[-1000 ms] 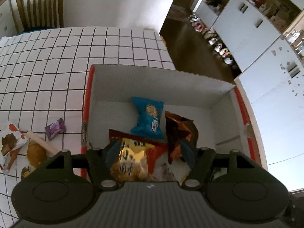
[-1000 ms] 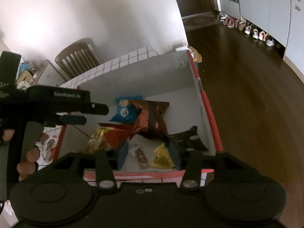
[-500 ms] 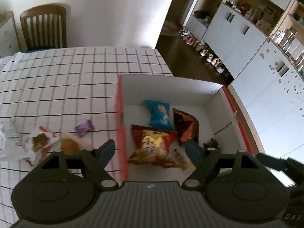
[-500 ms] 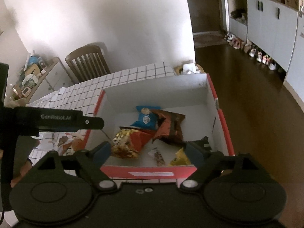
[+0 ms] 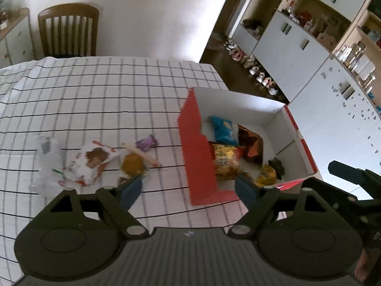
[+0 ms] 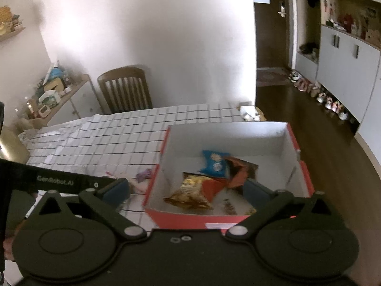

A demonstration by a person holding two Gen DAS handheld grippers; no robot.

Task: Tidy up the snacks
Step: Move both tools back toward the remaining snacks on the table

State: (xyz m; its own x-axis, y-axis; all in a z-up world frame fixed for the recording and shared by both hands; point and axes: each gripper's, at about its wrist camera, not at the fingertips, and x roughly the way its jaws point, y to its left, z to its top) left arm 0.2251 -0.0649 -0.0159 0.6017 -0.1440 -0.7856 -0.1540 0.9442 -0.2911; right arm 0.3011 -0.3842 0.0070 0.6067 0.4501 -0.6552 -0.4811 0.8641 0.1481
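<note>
Overhead, both grippers (left, right) freshly spread, empty, above box.

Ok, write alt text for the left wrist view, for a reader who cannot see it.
An open left gripper, holding nothing, hangs over a checked tablecloth beside a red box that holds several snack bags. More wrapped snacks lie loose on the cloth left of the box; a wooden chair stands at the far wall.

Both grippers point steeply downward with nothing between their blue pads, the left gripper with its jaws just spread wide and the right gripper likewise just opened to its fullest, its dark frame showing at the left view's right edge.
</note>
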